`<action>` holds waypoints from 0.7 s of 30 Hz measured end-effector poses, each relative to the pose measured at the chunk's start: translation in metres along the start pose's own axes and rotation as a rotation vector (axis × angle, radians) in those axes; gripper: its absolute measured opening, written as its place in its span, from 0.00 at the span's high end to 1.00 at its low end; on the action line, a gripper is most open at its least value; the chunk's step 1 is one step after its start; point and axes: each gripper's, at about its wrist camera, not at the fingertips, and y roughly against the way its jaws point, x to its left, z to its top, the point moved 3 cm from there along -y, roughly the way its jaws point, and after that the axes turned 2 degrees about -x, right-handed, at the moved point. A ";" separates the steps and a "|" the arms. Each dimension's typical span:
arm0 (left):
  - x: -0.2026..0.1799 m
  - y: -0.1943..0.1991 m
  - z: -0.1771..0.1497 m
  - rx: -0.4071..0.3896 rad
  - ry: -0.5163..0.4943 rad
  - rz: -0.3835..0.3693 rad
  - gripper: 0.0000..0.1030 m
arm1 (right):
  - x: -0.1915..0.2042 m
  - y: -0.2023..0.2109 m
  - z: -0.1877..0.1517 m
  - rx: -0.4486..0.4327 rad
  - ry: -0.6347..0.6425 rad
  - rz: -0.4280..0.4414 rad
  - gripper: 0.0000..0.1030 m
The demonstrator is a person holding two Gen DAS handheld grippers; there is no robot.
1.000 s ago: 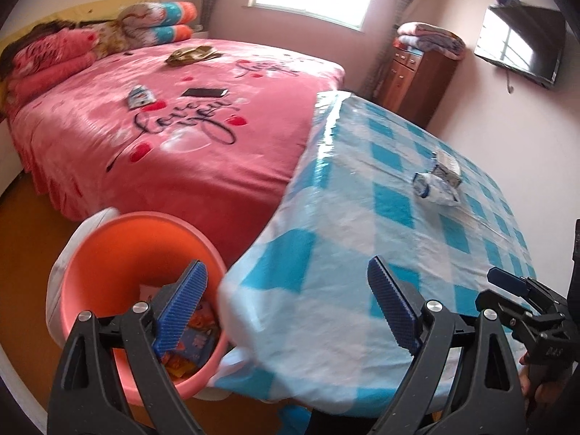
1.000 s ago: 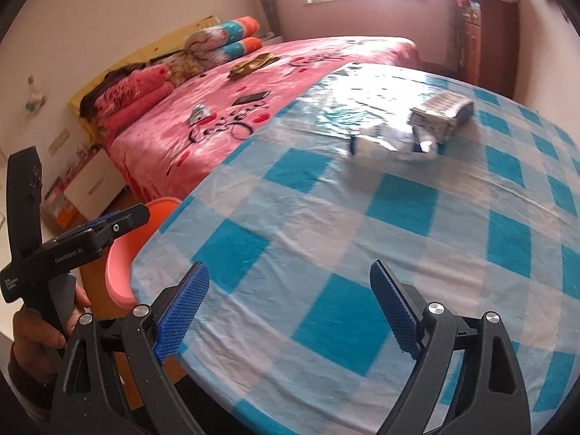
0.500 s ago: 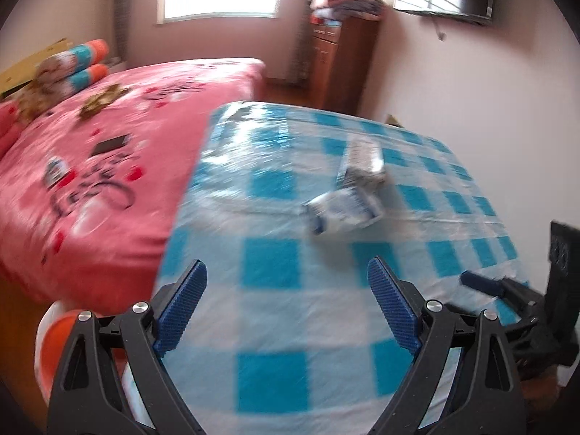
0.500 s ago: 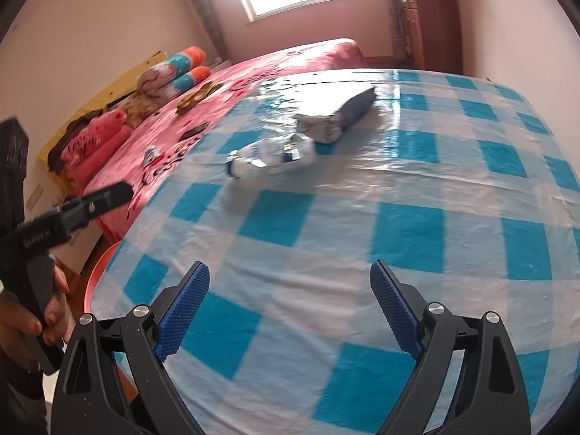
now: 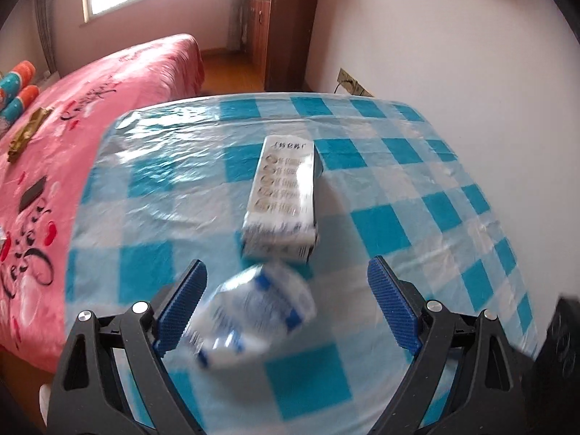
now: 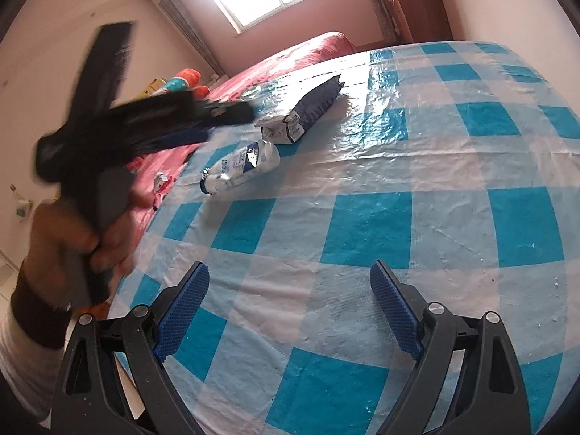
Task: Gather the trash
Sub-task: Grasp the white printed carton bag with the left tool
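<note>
A crushed clear plastic bottle [image 5: 253, 319] with a blue-and-white label lies on the blue-checked tablecloth [image 5: 380, 224]. Just beyond it lies a long white and dark blue packet [image 5: 282, 195]. My left gripper [image 5: 286, 272] is open and hangs over the bottle, which shows blurred between its fingers, nearer the left pad [image 5: 181, 308]; no pad presses on it. The right wrist view shows the same bottle [image 6: 241, 166] and packet [image 6: 311, 108] far ahead. My right gripper [image 6: 290, 275] is over bare cloth, its jaws opening with nothing between them. A hand [image 6: 72, 239] holds the blurred left tool.
A pink bed [image 5: 72, 108] runs along the table's left side, with a dark phone [image 5: 32, 192] on it. A brown wooden cabinet [image 5: 282, 25] stands at the back. A white wall [image 5: 453, 54] borders the table's right side.
The left gripper swung right from the orange bin, over the table, up to the bottle. The right gripper shifted and rolled, so bottle and packet now sit farther up-left in its view.
</note>
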 end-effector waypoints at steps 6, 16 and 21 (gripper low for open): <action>-0.004 -0.042 0.028 0.064 -0.016 0.034 0.12 | -0.006 0.004 0.005 -0.008 -0.032 0.054 0.11; -0.006 -0.078 0.047 0.147 -0.031 0.043 0.14 | -0.022 0.006 0.010 -0.013 -0.090 0.094 0.11; 0.001 -0.086 0.046 0.169 0.004 0.032 0.29 | -0.026 0.008 0.011 -0.016 -0.101 0.101 0.11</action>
